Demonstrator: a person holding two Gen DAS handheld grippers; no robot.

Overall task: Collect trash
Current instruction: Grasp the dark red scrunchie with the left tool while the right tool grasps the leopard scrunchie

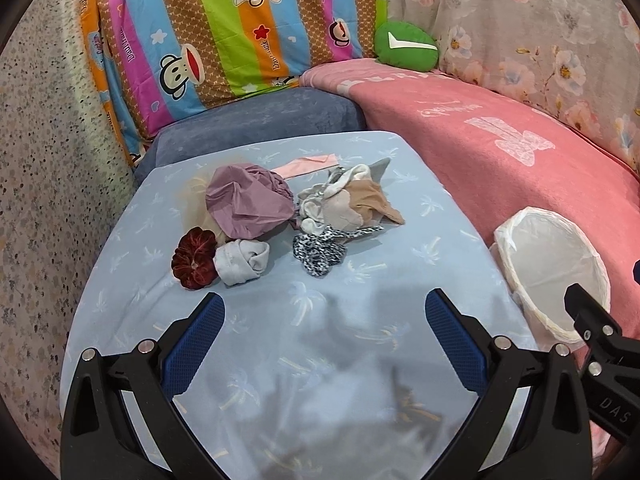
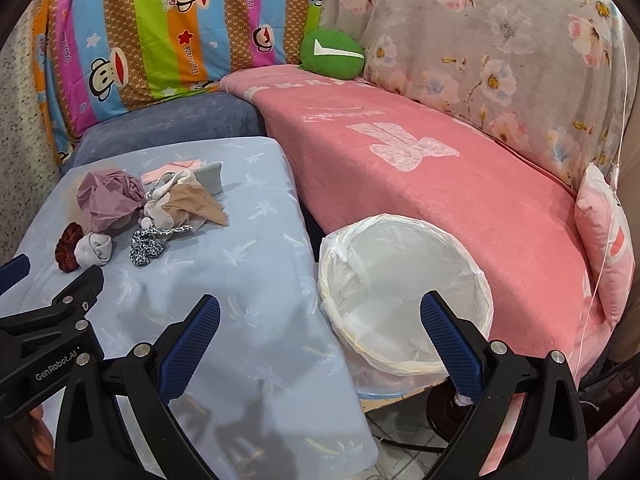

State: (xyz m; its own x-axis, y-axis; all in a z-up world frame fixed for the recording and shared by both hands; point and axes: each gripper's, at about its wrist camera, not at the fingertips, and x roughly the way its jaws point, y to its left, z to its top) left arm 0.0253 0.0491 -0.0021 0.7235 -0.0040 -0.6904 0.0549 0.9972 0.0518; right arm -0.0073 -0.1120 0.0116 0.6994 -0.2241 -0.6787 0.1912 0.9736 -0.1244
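Observation:
A pile of trash lies on the light blue table (image 1: 360, 340): a crumpled mauve bag (image 1: 248, 204), a dark red scrunchie (image 1: 194, 258), a rolled grey sock (image 1: 242, 260), a black-and-white patterned band (image 1: 320, 252), beige and white cloth scraps (image 1: 352, 204) and a pink paper (image 1: 308, 166). The pile also shows in the right wrist view, with the mauve bag (image 2: 108, 196) at the far left. My left gripper (image 1: 324, 308) is open and empty, short of the pile. My right gripper (image 2: 320, 312) is open and empty, above the near rim of the white-lined bin (image 2: 404, 292).
The bin (image 1: 552, 272) stands at the table's right edge against a pink-covered sofa (image 2: 440, 172). A striped cartoon pillow (image 1: 224, 28), a green cushion (image 1: 406, 44) and a floral cover (image 2: 500, 52) are behind. A pink pillow (image 2: 604, 240) sits far right.

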